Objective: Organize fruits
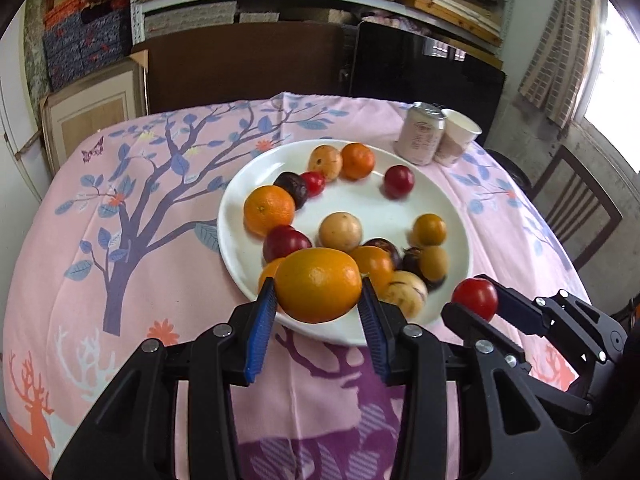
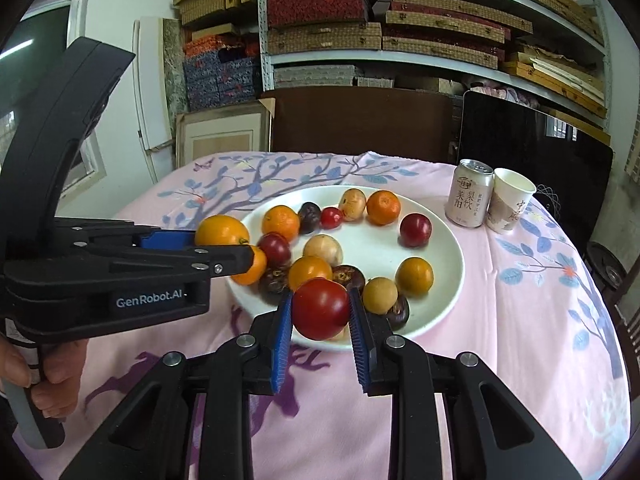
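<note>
2 grippers hang over the near edge of the white plate (image 1: 452, 216), each with a fruit between its blue pads. The left gripper (image 1: 319, 296) points forward and slightly down toward the plate from the near side of the table, its fingers spread fairly wide and closed against the 2 sides of a large orange (image 1: 318, 285). In the right wrist view this same gripper (image 2: 224, 240) comes in level from the left, the orange (image 2: 221, 231) sitting at the plate's left rim, and the person's hand (image 2: 52, 376) wraps the handle low at the left edge.

The right gripper (image 2: 320, 312) also aims forward over the near rim, its fingers set narrower and pressed on a red tomato (image 2: 321, 309). From the left wrist view it (image 1: 476, 300) reaches in from the right, the tomato (image 1: 475, 298) held just off the plate's near-right rim.

On the plate (image 2: 448, 248) lie the remaining fruits: several oranges, red plum-like fruits, dark purple ones and pale yellow-brown ones, mostly gathered on the near and left parts. I cannot tell whether either held fruit touches those under it.

Beyond the plate on the right, a drink can (image 2: 469, 193) and a paper cup (image 2: 510, 200) stand side by side, touching, on the pink tablecloth (image 1: 120, 184).
</note>
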Available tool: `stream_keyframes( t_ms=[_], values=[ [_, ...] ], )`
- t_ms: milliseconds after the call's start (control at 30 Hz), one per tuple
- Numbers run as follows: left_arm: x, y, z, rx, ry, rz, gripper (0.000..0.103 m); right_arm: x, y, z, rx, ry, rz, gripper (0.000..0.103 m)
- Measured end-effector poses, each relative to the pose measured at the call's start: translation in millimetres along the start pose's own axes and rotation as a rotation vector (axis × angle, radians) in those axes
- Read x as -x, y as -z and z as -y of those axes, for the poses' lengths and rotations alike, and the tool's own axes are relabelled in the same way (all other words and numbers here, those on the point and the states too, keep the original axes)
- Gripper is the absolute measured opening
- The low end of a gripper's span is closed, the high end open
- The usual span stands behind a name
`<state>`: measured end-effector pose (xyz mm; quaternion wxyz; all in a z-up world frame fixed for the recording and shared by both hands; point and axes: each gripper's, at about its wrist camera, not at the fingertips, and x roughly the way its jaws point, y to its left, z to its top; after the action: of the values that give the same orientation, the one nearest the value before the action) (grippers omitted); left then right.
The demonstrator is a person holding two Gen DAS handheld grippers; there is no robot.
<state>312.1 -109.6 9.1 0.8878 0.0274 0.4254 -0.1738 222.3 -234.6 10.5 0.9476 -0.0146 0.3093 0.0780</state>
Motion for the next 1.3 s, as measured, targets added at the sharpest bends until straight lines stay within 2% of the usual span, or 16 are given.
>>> stream_keyframes(
  t_ms=[133,367,667,700,733,767,800,867,933,1000,1100,1200,1300],
  values=[
    [-19,-5,-10,0.034,-0.027,-0.010,0.040,-22,-4,2,0.024,0.026,-0.011,0.027],
    [-31,-15,-8,0.024,-0.079,0.017,0.040,-49,-8,9,0.018,0.053,-0.021,0.028],
    [-44,-21,-3,0.023,-0.089,0.010,0.040,-62,-15,13,0.024,0.065,-0.023,0.029],
    [-45,-22,-2,0.025,-0.088,0.009,0.041,-63,-15,12,0.029,0.063,-0.025,0.031],
    [-46,-22,-2,0.028,-0.089,0.008,0.041,-63,-16,12,0.036,0.092,-0.021,0.043],
    [-46,-22,-2,0.033,-0.089,0.006,0.048,-63,-16,11,0.045,0.131,-0.011,0.050],
    [-46,-22,-3,0.041,-0.095,0.007,0.061,-63,-16,11,0.049,0.142,-0.005,0.059],
    [-43,-22,-3,0.046,-0.111,0.025,0.071,-62,-15,13,0.043,0.132,-0.013,0.059],
    [-39,-22,-2,0.040,-0.112,0.035,0.072,-58,-13,14,0.031,0.112,-0.018,0.059],
    [-36,-21,-2,0.042,-0.109,0.027,0.078,-52,-12,16,0.020,0.100,-0.041,0.062],
    [-27,-13,-2,0.039,-0.114,0.025,0.083,-38,-6,15,0.009,0.087,-0.056,0.065],
    [-14,1,0,0.032,-0.125,0.015,0.088,-20,5,12,-0.004,0.065,-0.093,0.069],
    [1,19,3,0.026,-0.131,-0.004,0.089,-1,22,8,-0.022,0.048,-0.141,0.070]
  ],
)
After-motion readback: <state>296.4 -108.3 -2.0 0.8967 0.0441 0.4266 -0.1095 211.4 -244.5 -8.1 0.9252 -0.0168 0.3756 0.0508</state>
